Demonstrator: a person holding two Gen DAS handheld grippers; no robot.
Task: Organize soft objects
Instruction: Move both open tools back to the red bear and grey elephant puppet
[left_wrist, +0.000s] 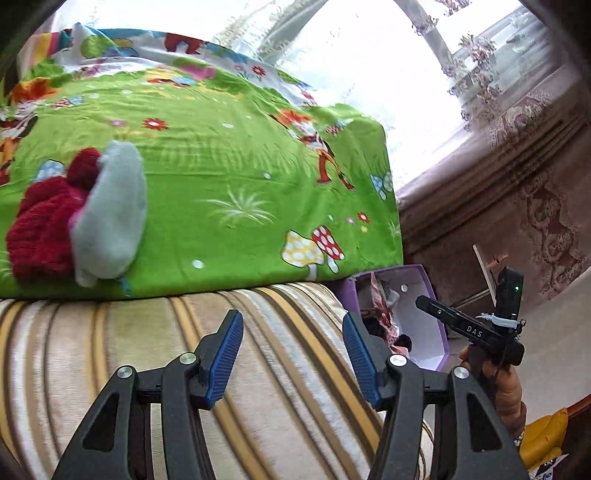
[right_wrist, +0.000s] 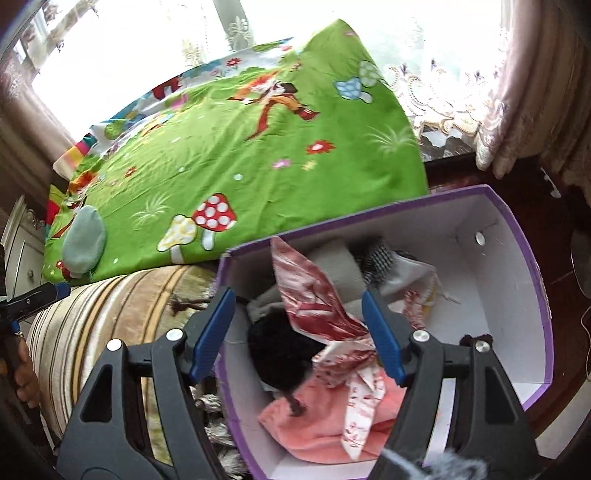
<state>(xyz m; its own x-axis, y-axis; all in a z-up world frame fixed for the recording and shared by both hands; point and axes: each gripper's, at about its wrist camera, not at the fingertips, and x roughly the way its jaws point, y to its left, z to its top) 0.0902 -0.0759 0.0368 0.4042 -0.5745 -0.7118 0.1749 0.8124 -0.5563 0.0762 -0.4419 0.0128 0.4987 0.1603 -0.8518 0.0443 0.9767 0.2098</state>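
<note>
Right, the big green cartoon bedsheet (left_wrist: 229, 173) with its mushrooms and flowers fills most of both views, spread over a striped beige mattress (left_wrist: 258, 354) whose edge shows bare below it. Just off that edge stands the purple box (right_wrist: 532, 280), white inside, and it's already packed: a pink fleecy cloth (right_wrist: 314, 424) at the bottom, a red-and-white patterned scarf (right_wrist: 317, 299) draped over a black woolly piece (right_wrist: 280, 350), pale cloths and a black-and-white checked item (right_wrist: 376, 254) behind. On the sheet, well apart from the box, a dark red knitted hat (left_wrist: 40, 229) lies touching a pale grey-blue fleece piece (left_wrist: 110, 221). The right gripper (right_wrist: 299, 336) hangs over the box, jaws spread, nothing pinched. The left gripper (left_wrist: 293, 358) hovers above the striped mattress, jaws parted and empty too.
</note>
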